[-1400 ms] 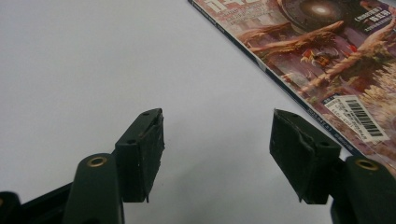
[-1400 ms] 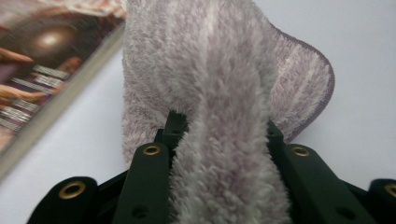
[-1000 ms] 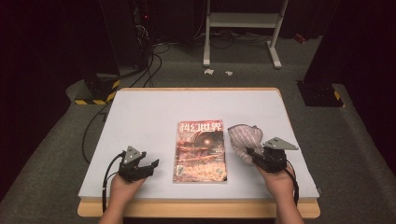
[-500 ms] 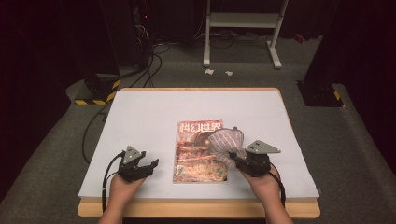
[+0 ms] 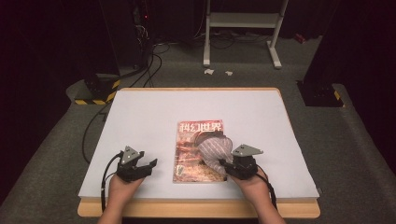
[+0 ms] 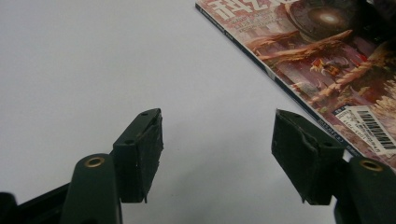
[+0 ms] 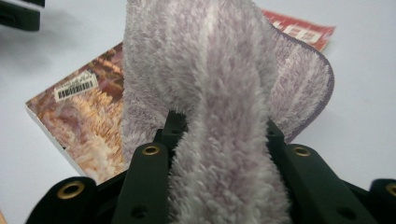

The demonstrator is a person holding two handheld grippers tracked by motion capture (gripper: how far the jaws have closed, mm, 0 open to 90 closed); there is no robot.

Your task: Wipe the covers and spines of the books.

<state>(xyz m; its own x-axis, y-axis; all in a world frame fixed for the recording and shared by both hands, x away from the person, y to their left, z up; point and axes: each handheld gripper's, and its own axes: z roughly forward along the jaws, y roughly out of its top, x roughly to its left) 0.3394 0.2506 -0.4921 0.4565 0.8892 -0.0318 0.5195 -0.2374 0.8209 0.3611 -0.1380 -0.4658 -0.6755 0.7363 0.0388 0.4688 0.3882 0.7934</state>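
A magazine (image 5: 189, 149) with a reddish cover lies flat on the white table (image 5: 144, 116), near its front middle. My right gripper (image 5: 225, 164) is shut on a fluffy pale purple cloth (image 5: 214, 149), which drapes over the magazine's right half. Seen from the right gripper view, the cloth (image 7: 210, 88) bulges up between the jaws and hides most of the magazine (image 7: 88, 116). My left gripper (image 5: 148, 165) rests low on the table left of the magazine, open with nothing between its fingers. The left gripper view has the magazine's (image 6: 327, 60) spine and barcode just beyond the right jaw.
The table's wooden front edge (image 5: 196, 210) runs just below both hands. Behind the table stand a white metal frame (image 5: 243, 28) and dark equipment with cables (image 5: 140, 56) on the grey floor. A black box (image 5: 322, 93) sits at the far right corner.
My right gripper has carried the cloth leftward from beside the magazine's right edge onto the cover. The left gripper has stayed where it was.
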